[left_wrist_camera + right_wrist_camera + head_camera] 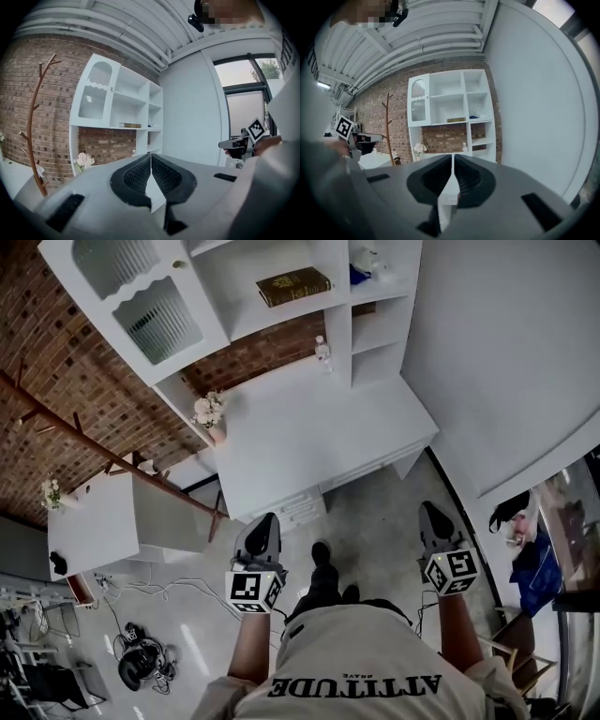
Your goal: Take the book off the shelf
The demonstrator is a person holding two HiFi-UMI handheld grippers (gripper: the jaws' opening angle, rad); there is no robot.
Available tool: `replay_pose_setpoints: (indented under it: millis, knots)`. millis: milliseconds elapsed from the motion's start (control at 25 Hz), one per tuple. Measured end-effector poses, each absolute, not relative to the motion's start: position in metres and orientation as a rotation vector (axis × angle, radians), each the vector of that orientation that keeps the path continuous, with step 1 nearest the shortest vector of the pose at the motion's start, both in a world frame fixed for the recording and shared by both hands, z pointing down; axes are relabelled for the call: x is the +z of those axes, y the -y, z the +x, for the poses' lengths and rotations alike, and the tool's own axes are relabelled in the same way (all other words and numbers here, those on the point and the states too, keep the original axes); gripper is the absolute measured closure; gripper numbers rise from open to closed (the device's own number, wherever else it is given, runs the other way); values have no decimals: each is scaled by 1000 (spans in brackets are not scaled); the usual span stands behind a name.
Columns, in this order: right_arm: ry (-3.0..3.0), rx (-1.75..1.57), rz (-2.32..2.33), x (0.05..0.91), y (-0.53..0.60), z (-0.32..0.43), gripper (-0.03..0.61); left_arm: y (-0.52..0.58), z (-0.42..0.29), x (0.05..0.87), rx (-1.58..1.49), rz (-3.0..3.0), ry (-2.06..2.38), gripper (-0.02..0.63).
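Observation:
A dark book with gold trim [293, 286] lies flat on a middle shelf of the white shelf unit [246, 320], above the desk. It also shows as a thin dark bar in the left gripper view [130, 125] and the right gripper view [456, 120]. My left gripper [265, 519] and right gripper [429, 508] hover over the floor in front of the desk, far short of the shelf. Both point toward it. The left gripper's jaws [151, 157] meet with nothing between them, and so do the right gripper's [453, 157].
A white desk [319, 437] stands under the shelves, with a vase of flowers [208, 412] and a small bottle [323, 351] on it. A wooden coat rack [94, 437] and a low white cabinet [94, 521] stand to the left. Cables [141, 657] lie on the floor. A person [520, 521] sits at the right.

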State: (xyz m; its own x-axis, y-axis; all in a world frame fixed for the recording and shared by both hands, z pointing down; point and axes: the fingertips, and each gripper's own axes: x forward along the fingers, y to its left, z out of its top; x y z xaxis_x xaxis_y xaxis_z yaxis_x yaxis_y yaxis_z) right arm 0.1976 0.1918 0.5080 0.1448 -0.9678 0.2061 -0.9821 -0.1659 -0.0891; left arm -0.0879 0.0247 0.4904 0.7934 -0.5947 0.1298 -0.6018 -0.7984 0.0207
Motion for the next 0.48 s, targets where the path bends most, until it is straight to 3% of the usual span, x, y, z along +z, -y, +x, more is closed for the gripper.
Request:
replay_pose_setpoints:
  millis: [480]
  knots:
    - [1890,336,2358,508,-117,233,548,71,-36,499,182,2929,877,588]
